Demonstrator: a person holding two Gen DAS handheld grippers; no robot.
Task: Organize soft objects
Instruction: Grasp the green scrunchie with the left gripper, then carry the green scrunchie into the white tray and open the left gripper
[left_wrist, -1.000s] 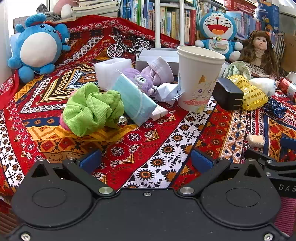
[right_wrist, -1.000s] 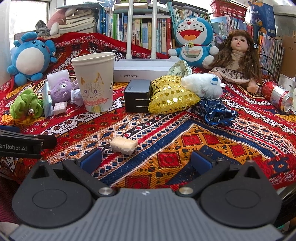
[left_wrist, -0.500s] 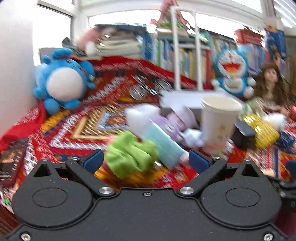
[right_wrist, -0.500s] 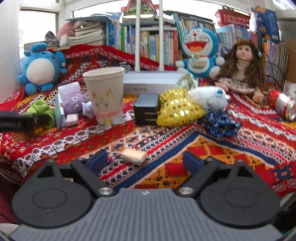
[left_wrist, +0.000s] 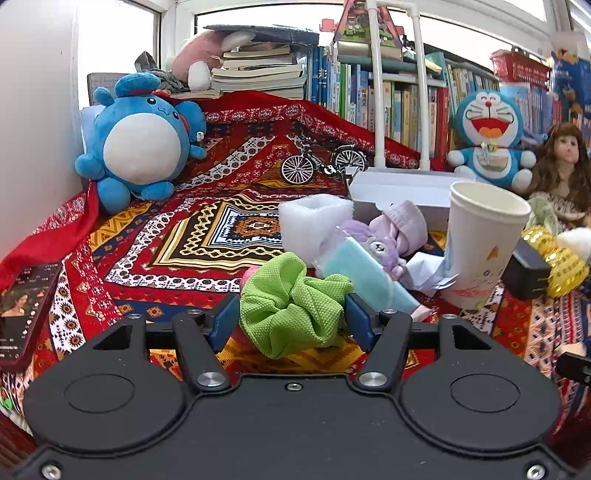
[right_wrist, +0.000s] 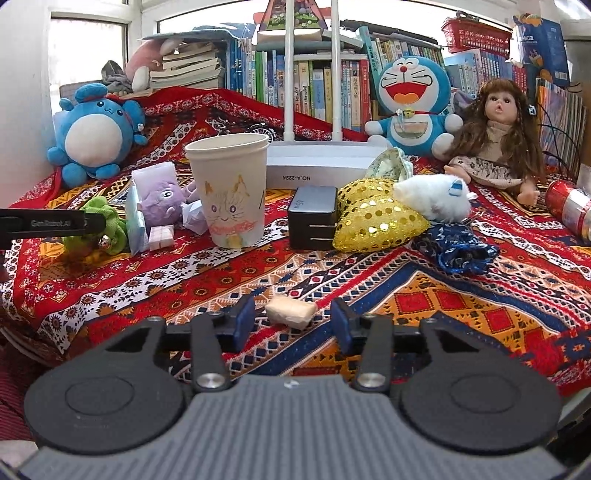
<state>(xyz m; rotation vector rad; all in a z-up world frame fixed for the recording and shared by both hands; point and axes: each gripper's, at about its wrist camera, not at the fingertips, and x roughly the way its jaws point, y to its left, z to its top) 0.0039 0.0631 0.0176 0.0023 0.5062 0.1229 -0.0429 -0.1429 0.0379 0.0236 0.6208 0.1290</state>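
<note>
Closing on two soft things at once, the grippers were at the pick-up step. The left gripper (left_wrist: 291, 321) had the green scrunchie (left_wrist: 291, 306) between its narrowing jaws, pads at its sides, grip uncertain. The right gripper (right_wrist: 291, 325) narrowed around a small beige squishy block (right_wrist: 291, 313) on the patterned cloth (right_wrist: 424, 295), not yet touching. Next came firm squeezes, then lifts. A pale blue mask (left_wrist: 365, 273) and paper cup (left_wrist: 484, 240) crowded the scrunchie.
</note>
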